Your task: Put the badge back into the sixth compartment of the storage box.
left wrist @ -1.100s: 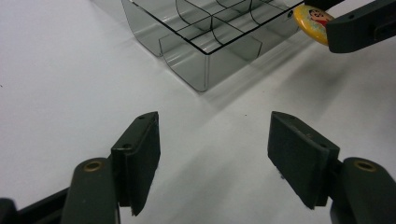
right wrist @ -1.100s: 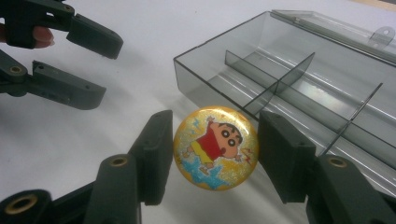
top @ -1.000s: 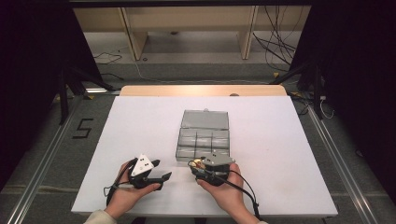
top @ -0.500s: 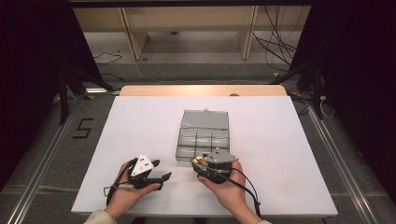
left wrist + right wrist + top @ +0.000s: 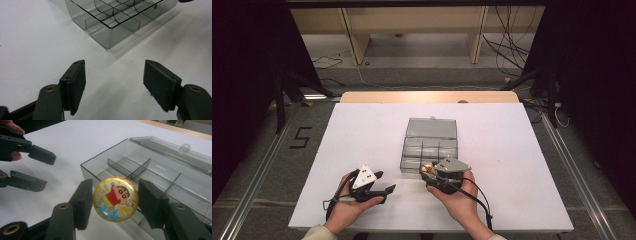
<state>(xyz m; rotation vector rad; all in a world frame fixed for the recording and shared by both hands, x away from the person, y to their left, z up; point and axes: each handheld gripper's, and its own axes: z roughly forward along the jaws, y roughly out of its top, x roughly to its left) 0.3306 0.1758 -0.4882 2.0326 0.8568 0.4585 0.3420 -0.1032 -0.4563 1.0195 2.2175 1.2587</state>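
A clear grey compartment box point(image 5: 412, 165) lies on the white table with its lid point(image 5: 432, 127) folded open behind it. My right gripper point(image 5: 428, 173) hovers at the box's near edge, shut on a round yellow cartoon badge point(image 5: 115, 198). The two pads grip the badge by its rim, just in front of the box's point(image 5: 95, 168) near compartments. My left gripper point(image 5: 384, 182) rests on the table left of the box, open, with nothing between its pads point(image 5: 75, 82). It faces a corner of the box point(image 5: 110, 37). From the right gripper view, the left gripper point(image 5: 41, 170) is at the upper left.
The white table point(image 5: 522, 165) ends in a wooden strip at the far edge. Beyond it are shelf legs and loose cables on the floor. Bare table surface lies right of the box and in front of both hands.
The right gripper with the badge has edged slightly toward the box's near edge. The left gripper has stayed where it was.
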